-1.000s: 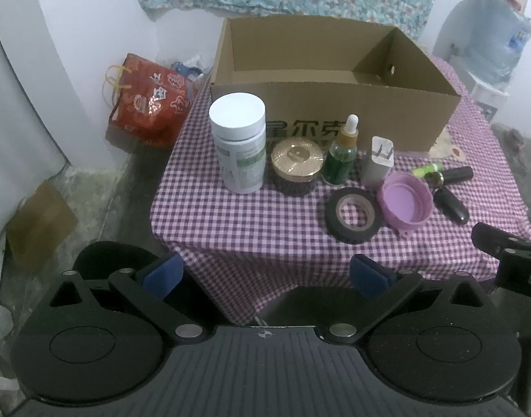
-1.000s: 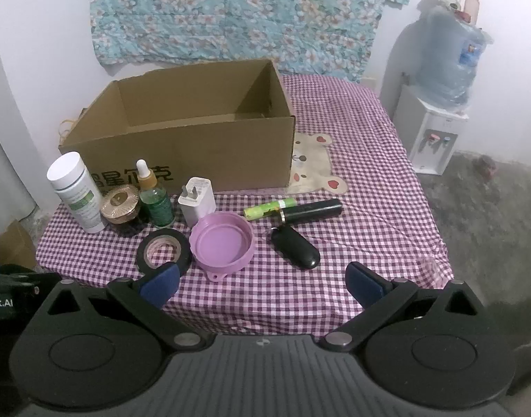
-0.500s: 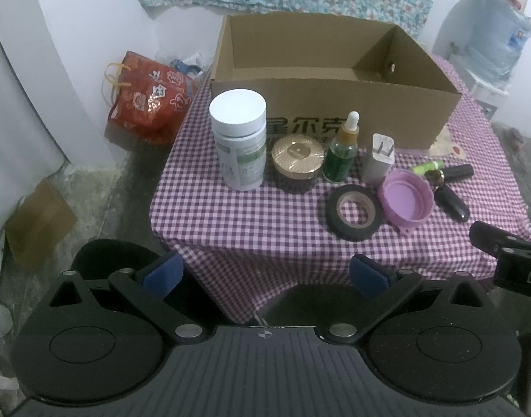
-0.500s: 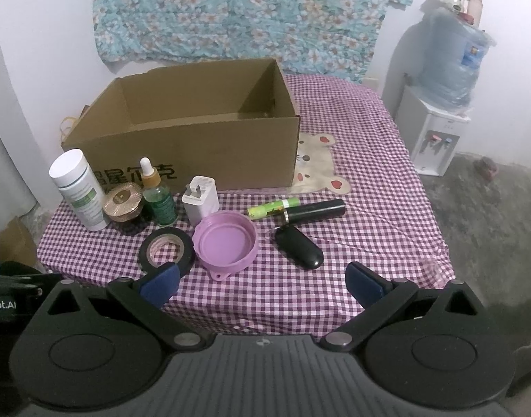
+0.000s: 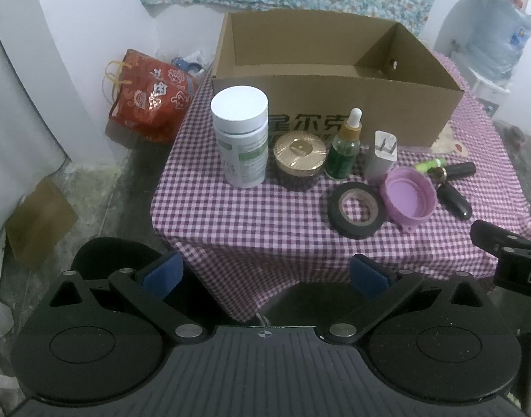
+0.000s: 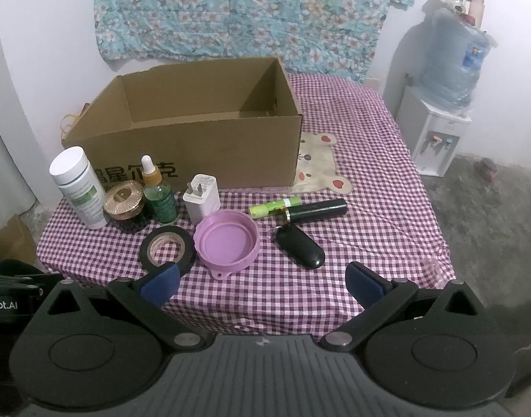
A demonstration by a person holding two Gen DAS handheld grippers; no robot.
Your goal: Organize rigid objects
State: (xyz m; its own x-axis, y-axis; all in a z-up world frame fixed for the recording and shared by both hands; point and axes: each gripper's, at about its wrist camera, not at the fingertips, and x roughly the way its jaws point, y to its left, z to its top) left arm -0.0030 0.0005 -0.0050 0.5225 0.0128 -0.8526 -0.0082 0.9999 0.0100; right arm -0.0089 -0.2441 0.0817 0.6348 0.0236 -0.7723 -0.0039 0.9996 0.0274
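Hovering just off the near edge of the table (image 6: 387, 187), both tools are empty right now: the left gripper (image 5: 265, 274) has its blue pads spread wide with nothing between them, and the right gripper (image 6: 263, 283) is spread the same way, also holding nothing. Closest to them on the purple checked cloth is a roll of black tape (image 6: 168, 248) lying flat, touching or nearly touching a purple lid (image 6: 227, 241) that sits open side up just to its right. Right of the lid there's a black oval case (image 6: 301, 250) on its side, apart from everything else. A bit further back lie a small green tube (image 6: 274, 206) and a black tube (image 6: 317, 210), both on their sides, end to end or slightly overlapping, can't quite tell. Left of those stands a row of upright stuff: a white charger plug (image 6: 202, 198), a green dropper bottle (image 6: 159, 194), a dark jar with a gold lid (image 6: 123, 198), and a white pill bottle (image 6: 78, 187) at the far left end. Behind that whole row is an open cardboard box (image 6: 196, 146), no flaps in the way, and from what shows of the inside it looks empty. Past the table, a flowery blue cloth (image 6: 251, 14) hangs on the wall, a water dispenser (image 6: 446, 90) stands off to the right, and a red bag (image 5: 147, 104) sits on the floor at the left.
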